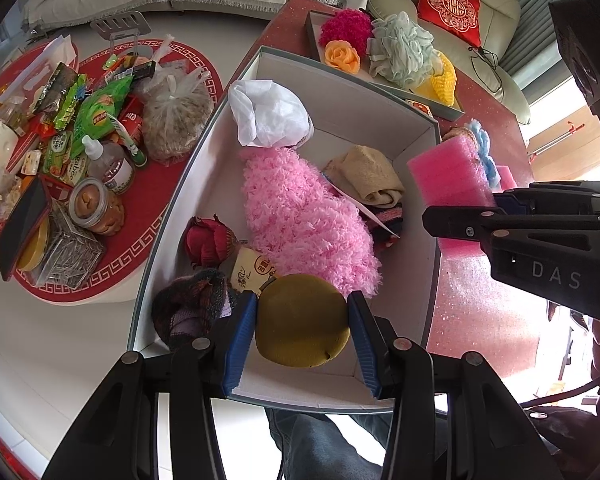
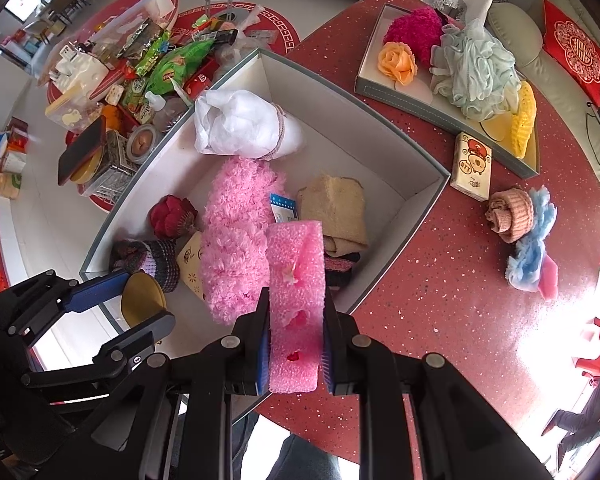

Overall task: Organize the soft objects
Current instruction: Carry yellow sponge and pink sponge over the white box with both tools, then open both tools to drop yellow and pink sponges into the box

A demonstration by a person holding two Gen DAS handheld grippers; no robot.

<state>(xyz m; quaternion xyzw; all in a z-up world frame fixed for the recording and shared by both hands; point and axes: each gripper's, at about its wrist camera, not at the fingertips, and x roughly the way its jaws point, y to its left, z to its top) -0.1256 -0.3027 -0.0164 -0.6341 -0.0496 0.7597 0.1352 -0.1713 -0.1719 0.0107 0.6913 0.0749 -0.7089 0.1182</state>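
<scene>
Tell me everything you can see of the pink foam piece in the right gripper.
The pink foam piece is a flat, oblong slab of bubbly, spongy-looking foam with a few small tears or holes. The right gripper is shut on its lower part, blue pads pressing both sides. It hangs over the near edge of the white box, touching nothing else visible.

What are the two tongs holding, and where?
Left tongs pinch the olive round sponge across its sides; right tongs clamp the pink foam block near its lower end.
</scene>
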